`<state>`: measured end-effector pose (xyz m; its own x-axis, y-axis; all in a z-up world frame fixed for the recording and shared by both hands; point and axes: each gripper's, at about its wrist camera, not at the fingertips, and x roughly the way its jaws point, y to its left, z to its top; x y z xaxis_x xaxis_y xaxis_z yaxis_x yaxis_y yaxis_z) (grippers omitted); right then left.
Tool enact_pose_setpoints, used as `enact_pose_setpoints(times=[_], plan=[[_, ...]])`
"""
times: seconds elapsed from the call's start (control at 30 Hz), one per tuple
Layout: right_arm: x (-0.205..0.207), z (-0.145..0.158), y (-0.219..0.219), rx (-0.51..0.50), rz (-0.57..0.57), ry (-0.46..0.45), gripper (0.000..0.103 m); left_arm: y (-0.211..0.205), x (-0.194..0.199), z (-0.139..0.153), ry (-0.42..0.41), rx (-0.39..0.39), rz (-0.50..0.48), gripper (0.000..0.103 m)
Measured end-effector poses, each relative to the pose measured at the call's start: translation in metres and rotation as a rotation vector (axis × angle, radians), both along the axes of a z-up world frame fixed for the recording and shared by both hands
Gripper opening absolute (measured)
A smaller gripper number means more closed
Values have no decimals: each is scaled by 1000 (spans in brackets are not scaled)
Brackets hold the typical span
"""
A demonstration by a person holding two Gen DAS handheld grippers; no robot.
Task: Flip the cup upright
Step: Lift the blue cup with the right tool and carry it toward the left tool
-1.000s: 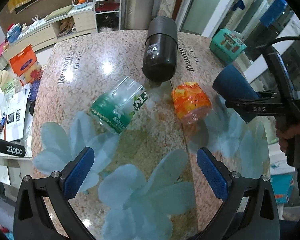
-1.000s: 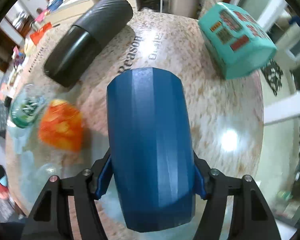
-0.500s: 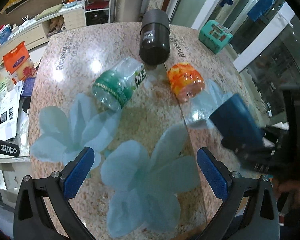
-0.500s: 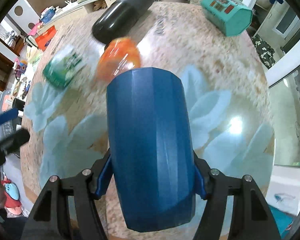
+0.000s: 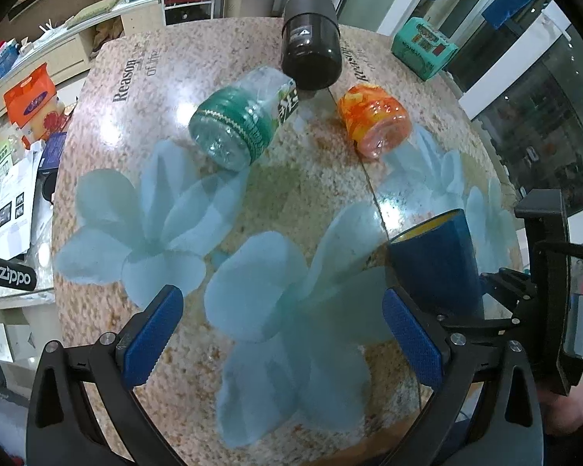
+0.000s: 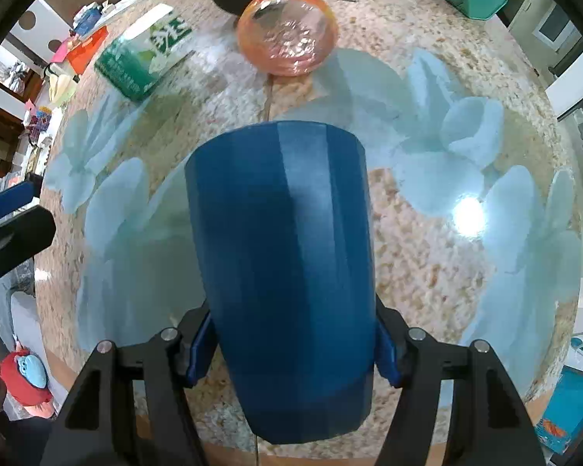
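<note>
Big granite table (image 5: 109,124) with pale blue flowers fills both my views, and low on the right of the left wrist picture there's my blue cup (image 5: 433,268), standing mouth-up with a yellow lining peeking at the rim. My right gripper (image 6: 293,343) has it pinched across the lower body, pads pressed flat on either side, fingers closed hard on it. In the right wrist picture the cup (image 6: 287,272) takes the centre, its long axis running straight away from my fingers, up the frame. Whether the base is touching the tabletop I can't tell from here; it looks close.

My left gripper (image 5: 281,336) sits at the bottom of its own frame, spread wide, nothing between the pads, the cup just beside its right finger. So the right hand owns this one; I'd say what's left is settling the base square and letting go.

Up the frame: black flask (image 5: 311,52) lying down, green-labelled bottle (image 5: 241,124) on its side, orange bottle (image 5: 373,120) too, and the teal box (image 5: 423,52) at upper right.
</note>
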<state>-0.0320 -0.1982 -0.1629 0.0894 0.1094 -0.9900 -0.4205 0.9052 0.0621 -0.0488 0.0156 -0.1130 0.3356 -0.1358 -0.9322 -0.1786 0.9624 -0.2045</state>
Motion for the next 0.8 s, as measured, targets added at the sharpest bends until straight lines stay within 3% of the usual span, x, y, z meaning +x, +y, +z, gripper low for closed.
enact_pose_setpoints(times=[0.23,0.37,0.4,0.8], plan=[[-3,-10,18,-3,-8,-12,65,3,-3,0,2,0,9,103],[7,4,13,-29,12,-49,97,2,-4,2,4,-3,22,103],[9,8,11,-25,12,-54,100,2,-4,3,4,-8,24,103],[25,47,-22,52,24,-8,103,-10,-8,22,20,-100,50,103]])
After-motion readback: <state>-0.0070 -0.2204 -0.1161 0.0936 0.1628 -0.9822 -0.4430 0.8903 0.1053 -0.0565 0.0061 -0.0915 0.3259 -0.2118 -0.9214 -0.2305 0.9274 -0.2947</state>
